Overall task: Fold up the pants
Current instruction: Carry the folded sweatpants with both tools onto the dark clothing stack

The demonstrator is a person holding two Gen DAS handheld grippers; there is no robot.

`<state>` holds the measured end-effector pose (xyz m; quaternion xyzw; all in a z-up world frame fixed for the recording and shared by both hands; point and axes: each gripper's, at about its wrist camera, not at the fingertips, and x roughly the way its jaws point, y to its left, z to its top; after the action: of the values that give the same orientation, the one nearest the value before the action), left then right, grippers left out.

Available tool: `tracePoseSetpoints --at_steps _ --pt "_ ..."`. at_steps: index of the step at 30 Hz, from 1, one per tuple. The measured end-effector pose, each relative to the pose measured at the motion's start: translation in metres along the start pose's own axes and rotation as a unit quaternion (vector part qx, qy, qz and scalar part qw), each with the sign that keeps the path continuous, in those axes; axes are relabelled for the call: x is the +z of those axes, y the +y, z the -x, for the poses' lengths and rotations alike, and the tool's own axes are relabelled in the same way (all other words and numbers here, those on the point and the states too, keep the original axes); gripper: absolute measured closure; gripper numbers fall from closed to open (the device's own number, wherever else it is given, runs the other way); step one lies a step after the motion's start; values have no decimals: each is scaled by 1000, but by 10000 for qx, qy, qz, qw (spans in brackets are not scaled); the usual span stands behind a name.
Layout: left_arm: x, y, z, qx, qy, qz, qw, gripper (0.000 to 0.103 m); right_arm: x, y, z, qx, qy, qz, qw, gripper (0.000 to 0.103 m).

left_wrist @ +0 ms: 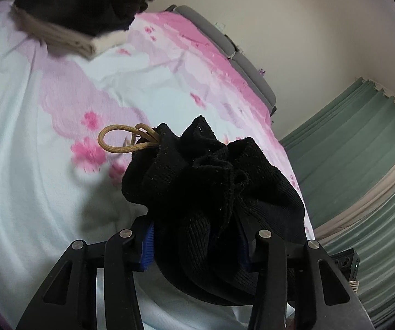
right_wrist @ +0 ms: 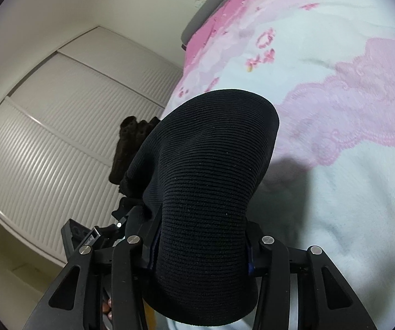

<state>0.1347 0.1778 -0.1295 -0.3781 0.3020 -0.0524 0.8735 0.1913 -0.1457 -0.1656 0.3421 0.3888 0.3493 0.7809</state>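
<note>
Both tongs are pinching the black knit pants (left_wrist: 211, 192) and holding them above the bed (left_wrist: 32, 165) with its pale blue and pink floral cover. The left tongs (left_wrist: 197, 244) clamp a bunched end where a tan drawstring (left_wrist: 120, 140) loops out. The right tongs (right_wrist: 200, 250) grip a smooth ribbed fold. A stack of folded clothes (left_wrist: 81, 13) lies farther up the bed.

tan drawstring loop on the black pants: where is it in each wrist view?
Left wrist: tan drawstring loop left of centre, sticking out of the bunched black pants held in the left claw.
Right wrist: not in it.
Shared landmark: the pink-flowered bedsheet.
</note>
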Motion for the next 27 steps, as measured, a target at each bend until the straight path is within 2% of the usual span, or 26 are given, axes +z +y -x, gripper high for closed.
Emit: tracePoseSetpoints --at_steps 4,11,16,21,24,27 --pt "24 -3 21 47 -190 -36 9998 58 8 23 -9 134 -5 154 9998 58" --pt "99 5 67 160 -760 -102 9969 57 40 90 -61 472 69 544 9974 58" --pt "176 21 100 216 -1246 -143 9919 57 77 156 -124 817 99 916 9924 58" --pt "268 40 132 329 -1786 -246 9831 57 113 222 -194 1192 110 1139 9863 58" --pt "322 58 147 389 -2054 -249 9776 57 134 263 -245 1412 160 1296 9813 58" --pt "372 80 145 511 -2213 -234 9736 57 159 301 -305 1597 265 1388 9770 58"
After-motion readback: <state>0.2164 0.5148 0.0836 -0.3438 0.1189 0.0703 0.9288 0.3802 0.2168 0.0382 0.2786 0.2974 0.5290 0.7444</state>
